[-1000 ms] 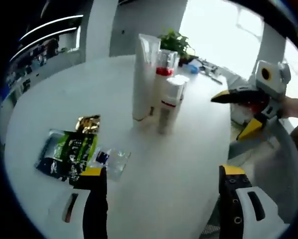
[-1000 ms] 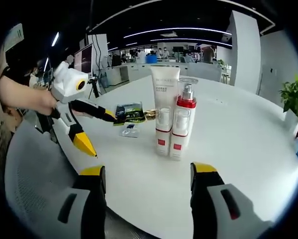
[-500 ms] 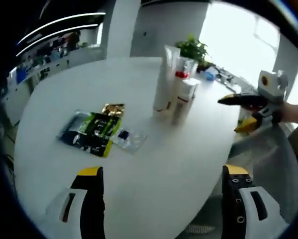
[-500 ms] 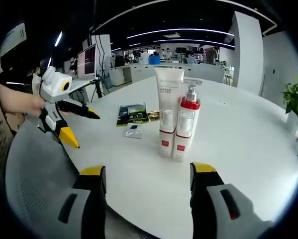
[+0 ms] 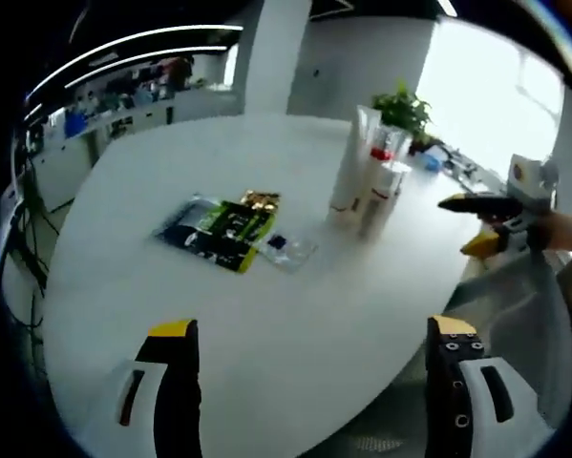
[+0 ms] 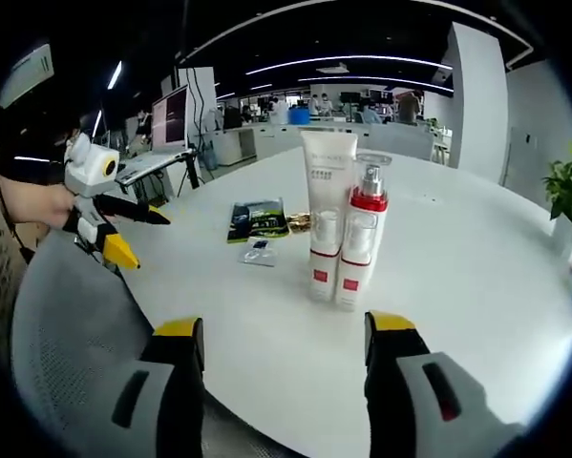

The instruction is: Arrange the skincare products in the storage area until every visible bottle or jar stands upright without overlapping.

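Near the middle of the round white table (image 6: 476, 286) three products stand upright close together: a tall white tube (image 6: 328, 181), a pump bottle with a red collar (image 6: 362, 234) and a shorter white bottle (image 6: 321, 256). From the left gripper view the tube (image 5: 349, 162), pump bottle (image 5: 385, 151) and short bottle (image 5: 379, 196) sit far off. My left gripper (image 5: 311, 327) is open and empty over the table's near edge, and it appears as the left gripper (image 6: 150, 242) off the rim. My right gripper (image 6: 285, 324) is open and empty, short of the bottles, seen as the right gripper (image 5: 455, 226).
A green-black packet (image 5: 219, 229), a gold sachet (image 5: 260, 199) and a small clear sachet (image 5: 286, 248) lie flat left of the bottles. A potted plant (image 5: 407, 107) stands at the far edge. A grey mesh chair (image 6: 66, 353) sits under the table's rim.
My left gripper has drawn back from the bottles and the table, so they look smaller and farther. The right gripper has barely moved. Both stay open.
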`<state>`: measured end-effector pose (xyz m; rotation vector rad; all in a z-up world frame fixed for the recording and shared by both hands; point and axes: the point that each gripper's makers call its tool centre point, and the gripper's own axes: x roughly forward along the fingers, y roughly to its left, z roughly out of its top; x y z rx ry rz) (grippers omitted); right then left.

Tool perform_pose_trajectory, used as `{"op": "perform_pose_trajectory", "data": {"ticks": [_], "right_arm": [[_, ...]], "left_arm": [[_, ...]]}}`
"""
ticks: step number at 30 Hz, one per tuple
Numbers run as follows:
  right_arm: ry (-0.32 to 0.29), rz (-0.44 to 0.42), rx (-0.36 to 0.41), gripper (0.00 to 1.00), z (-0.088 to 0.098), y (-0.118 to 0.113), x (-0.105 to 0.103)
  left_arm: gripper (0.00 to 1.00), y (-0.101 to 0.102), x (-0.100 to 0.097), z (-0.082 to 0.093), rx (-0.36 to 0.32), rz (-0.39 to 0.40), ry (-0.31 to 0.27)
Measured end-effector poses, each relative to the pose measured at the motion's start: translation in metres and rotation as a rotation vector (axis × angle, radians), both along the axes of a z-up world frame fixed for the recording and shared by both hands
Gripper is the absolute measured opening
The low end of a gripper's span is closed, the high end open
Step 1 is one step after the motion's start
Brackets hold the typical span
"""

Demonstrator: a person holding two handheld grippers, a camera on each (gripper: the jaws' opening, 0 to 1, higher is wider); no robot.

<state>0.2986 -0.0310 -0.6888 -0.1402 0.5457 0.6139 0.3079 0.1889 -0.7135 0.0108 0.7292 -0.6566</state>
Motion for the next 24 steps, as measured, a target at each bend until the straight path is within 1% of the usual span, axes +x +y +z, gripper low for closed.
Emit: {"op": "perform_pose_trajectory", "data": {"ticks": [7, 11, 14, 16, 17, 20, 22, 24], "right_arm": [[0.002, 0.000, -0.001, 0.68, -0.001, 0.000, 0.000], [0.006, -0.004, -0.003, 0.68, -0.001, -0.001, 0.000], [0.008, -0.006, -0.004, 0.68, -0.002, -0.001, 0.000], [0.009, -0.007, -0.007, 0.68, -0.003, -0.002, 0.000], [0.010, -0.007, -0.009, 0.68, -0.003, -0.002, 0.000], [0.010, -0.005, -0.015, 0.67, -0.004, -0.002, 0.000], [0.009, -0.005, -0.017, 0.68, -0.003, -0.002, 0.000], [0.007, -0.009, -0.021, 0.68, -0.003, -0.003, 0.001]], "left_arm": [[0.97, 0.004, 0.002, -0.001, 0.008, 0.007, 0.001], [0.97, 0.001, 0.006, -0.002, 0.010, 0.015, 0.016], [0.97, -0.001, 0.012, -0.006, 0.016, 0.053, 0.049], [0.97, -0.002, 0.018, -0.006, 0.017, 0.071, 0.055], [0.97, -0.001, 0.024, -0.007, 0.016, 0.107, 0.067], [0.97, -0.001, 0.035, -0.013, 0.026, 0.157, 0.102], [0.97, -0.002, 0.043, -0.016, 0.039, 0.175, 0.111], [0.97, -0.001, 0.053, -0.018, 0.063, 0.203, 0.106]]}}
